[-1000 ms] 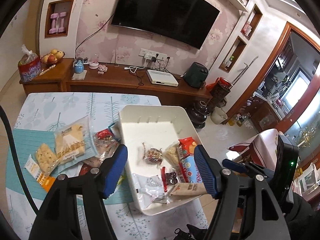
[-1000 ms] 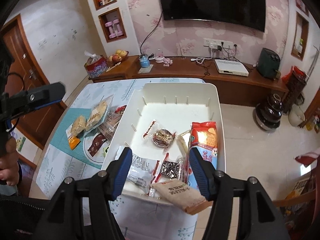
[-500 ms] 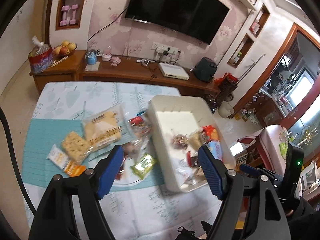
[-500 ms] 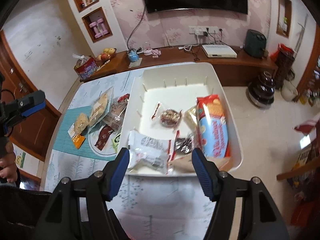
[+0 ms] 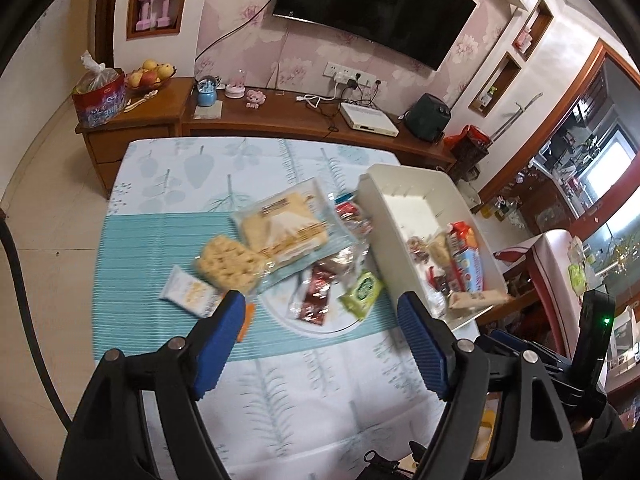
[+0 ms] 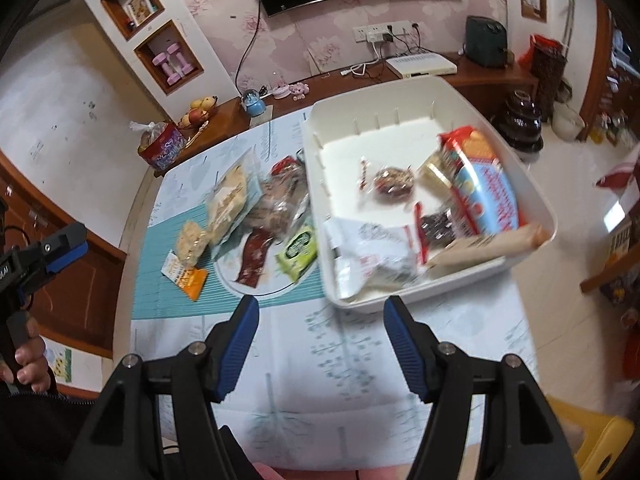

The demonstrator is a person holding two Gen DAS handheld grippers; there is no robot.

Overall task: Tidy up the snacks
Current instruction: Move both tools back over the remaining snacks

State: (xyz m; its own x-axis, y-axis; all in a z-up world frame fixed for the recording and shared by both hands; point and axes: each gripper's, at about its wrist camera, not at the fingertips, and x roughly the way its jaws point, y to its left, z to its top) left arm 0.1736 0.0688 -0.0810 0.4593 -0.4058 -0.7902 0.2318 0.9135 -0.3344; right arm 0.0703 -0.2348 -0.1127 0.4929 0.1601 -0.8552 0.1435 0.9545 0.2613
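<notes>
The left hand-held gripper point(image 5: 320, 320) is wide apart with nothing in it, up over the desk point(image 5: 280, 380) near a green snack pack point(image 5: 362, 290) and a dark red one point(image 5: 316, 298) on the teal mat point(image 5: 152, 256). The right hand-held gripper point(image 6: 320, 322) is open and empty too, just before the white bin point(image 6: 448, 280). The bin holds a blue and red cookie bag point(image 6: 486, 192) and other small snacks, and more packets lie beside it on the mat.

Leaf-print table point(image 5: 168, 168) bearing a teal mat point(image 5: 132, 264) and white bin point(image 6: 536, 200).
</notes>
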